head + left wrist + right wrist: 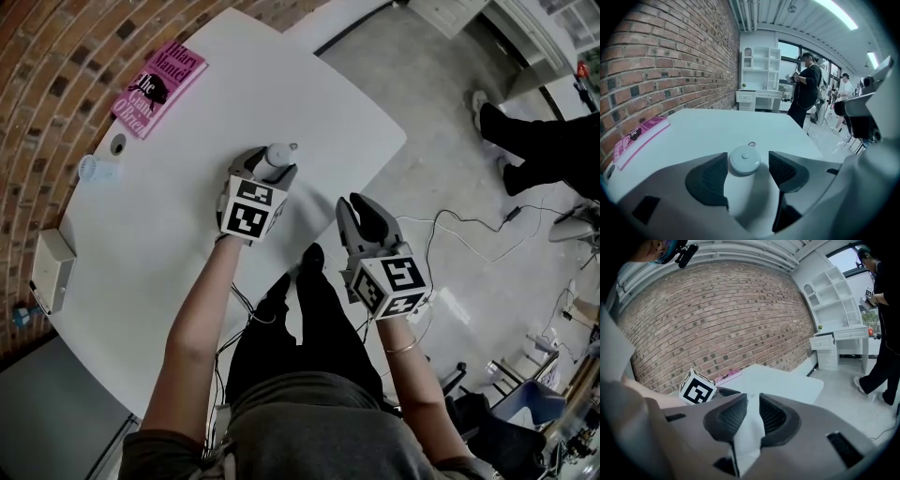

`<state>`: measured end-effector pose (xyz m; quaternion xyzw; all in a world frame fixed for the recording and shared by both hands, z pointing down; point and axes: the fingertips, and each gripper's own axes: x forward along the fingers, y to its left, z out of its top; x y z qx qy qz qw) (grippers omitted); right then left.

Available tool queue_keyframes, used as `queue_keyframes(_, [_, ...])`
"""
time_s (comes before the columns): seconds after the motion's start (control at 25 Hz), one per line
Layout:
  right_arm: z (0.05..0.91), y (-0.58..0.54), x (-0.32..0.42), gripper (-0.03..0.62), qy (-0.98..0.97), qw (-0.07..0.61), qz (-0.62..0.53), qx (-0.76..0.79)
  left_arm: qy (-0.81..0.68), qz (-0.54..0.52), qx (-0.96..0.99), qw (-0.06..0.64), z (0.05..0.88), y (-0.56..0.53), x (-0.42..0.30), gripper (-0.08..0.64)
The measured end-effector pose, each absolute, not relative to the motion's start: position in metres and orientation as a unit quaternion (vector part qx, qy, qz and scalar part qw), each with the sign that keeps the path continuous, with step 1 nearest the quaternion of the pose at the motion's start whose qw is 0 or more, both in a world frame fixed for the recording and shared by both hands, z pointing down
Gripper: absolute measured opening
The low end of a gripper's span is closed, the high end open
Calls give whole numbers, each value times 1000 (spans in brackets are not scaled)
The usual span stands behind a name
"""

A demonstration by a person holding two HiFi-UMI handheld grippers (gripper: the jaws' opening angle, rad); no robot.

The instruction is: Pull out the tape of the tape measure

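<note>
A round white tape measure (279,155) lies flat on the white table (169,225). My left gripper (270,169) reaches over it from the near side. In the left gripper view the tape measure (745,160) sits between the dark pads (708,178), with a gap on each side, and its small pull ring (751,144) points away from me. The left gripper (746,158) is open. My right gripper (354,202) hovers off the table's right edge, above the floor. Its jaws stand a narrow gap apart, and the right gripper (753,400) has nothing between them.
A pink book (159,86) lies at the table's far left corner by the brick wall. A white box (52,267) sits at the left edge, with a small clear object (97,169) near it. Cables (469,225) trail on the floor. A person (806,93) stands beyond the table.
</note>
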<state>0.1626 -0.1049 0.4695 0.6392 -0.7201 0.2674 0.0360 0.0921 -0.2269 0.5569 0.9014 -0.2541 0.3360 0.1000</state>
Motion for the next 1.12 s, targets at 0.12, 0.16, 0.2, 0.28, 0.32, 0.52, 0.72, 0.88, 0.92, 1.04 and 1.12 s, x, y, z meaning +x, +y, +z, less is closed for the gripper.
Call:
queue_keyframes(0.12, [471, -104, 168, 67, -718, 34, 271, 640, -254, 350, 897, 97, 561, -229, 94, 262])
queue_keyframes(0.16, [472, -103, 171, 64, -717, 34, 272, 641, -253, 355, 895, 97, 563, -229, 95, 262])
queue_keyframes(0.2, [473, -102, 173, 63, -716, 33, 273, 641, -252, 360, 893, 97, 564, -229, 95, 262])
queue_keyframes(0.28, [474, -101, 177, 63, -715, 34, 275, 642, -250, 366, 890, 103, 565, -229, 96, 262])
queue_keyframes(0.32, [475, -101, 179, 62, -714, 34, 276, 642, -248, 369, 889, 108, 566, -229, 96, 262])
queue_keyframes(0.52, [475, -99, 182, 58, -714, 32, 278, 642, -236, 381, 885, 124, 568, -231, 96, 262])
queue_keyframes(0.72, [474, -96, 183, 54, -714, 32, 277, 642, -242, 381, 884, 121, 567, -234, 96, 261])
queue_keyframes(0.88, [474, -94, 181, 54, -715, 33, 276, 641, -243, 386, 884, 107, 568, -230, 98, 227])
queue_keyframes(0.92, [473, -93, 181, 54, -716, 34, 275, 641, -243, 389, 883, 100, 567, -229, 98, 227])
queue_keyframes(1.04, [471, -93, 179, 54, -720, 35, 273, 637, -238, 402, 881, 78, 565, -224, 97, 225])
queue_keyframes(1.12, [469, -93, 178, 54, -724, 33, 270, 634, -229, 410, 881, 61, 562, -218, 94, 225])
